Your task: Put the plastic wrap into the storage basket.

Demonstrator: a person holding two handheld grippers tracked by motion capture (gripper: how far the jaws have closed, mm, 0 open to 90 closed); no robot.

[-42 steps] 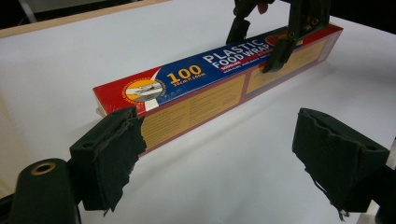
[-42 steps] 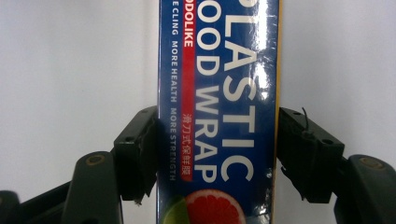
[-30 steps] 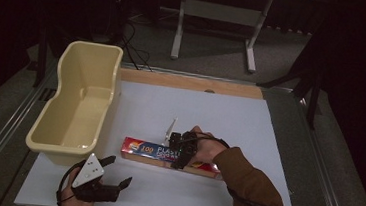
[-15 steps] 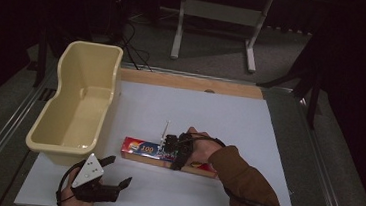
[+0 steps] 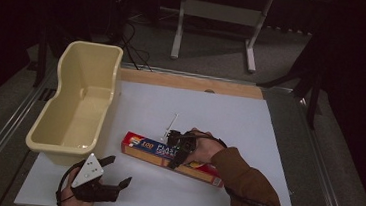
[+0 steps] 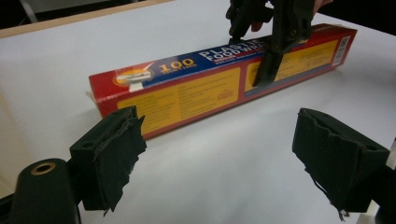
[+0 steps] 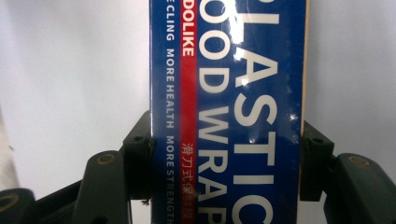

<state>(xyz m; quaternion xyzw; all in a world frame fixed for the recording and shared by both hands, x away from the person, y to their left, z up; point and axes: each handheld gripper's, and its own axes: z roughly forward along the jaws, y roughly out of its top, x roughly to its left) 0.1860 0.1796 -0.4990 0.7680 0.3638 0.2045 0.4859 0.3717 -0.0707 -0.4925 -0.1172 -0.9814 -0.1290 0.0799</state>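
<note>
A long red and blue plastic wrap box (image 5: 144,147) lies flat on the white table sheet (image 5: 249,124), slanting from left to lower right. My right gripper (image 5: 177,150) comes down over its middle, one jaw against each long side, shut on it. The right gripper view looks straight down on the blue top of the box (image 7: 229,93), held between the right gripper (image 7: 226,164) jaws. My left gripper (image 5: 119,170) rests open near the front left edge, short of the box. In its own view the left gripper (image 6: 219,149) holds nothing, with the box (image 6: 187,93) and the right gripper (image 6: 254,49) beyond.
A cream plastic tub (image 5: 63,72) stands on the left side of the sheet, close to the box's left end. A thin white stick (image 5: 172,122) lies just behind the right hand. A wooden strip (image 5: 193,83) runs along the far edge.
The right hand has shifted a little along the box and settled on its middle. The box, the left gripper and the tub have stayed where they were.
</note>
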